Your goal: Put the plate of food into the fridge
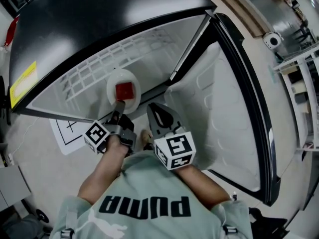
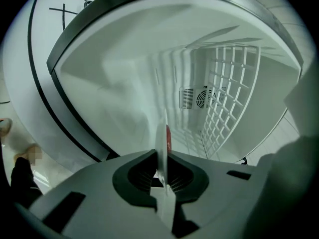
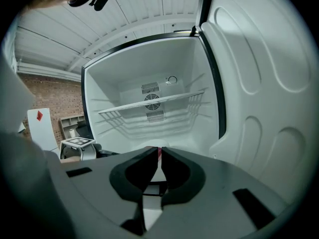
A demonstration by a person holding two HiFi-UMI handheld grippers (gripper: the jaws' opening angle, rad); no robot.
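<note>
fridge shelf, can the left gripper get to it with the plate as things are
Probably yes. The door stands wide open. The left gripper, shut on the plate at its rim, faces the opening, and nothing shows between it and the wire shelf.

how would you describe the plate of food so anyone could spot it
Find the open black fridge with its white interior. At its mouth, by the wire shelf, the left gripper pinches a round white plate by the rim. It alone carries a red cube of food.

one plate [image 1: 113, 82], one fridge [image 1: 149, 44]
</note>
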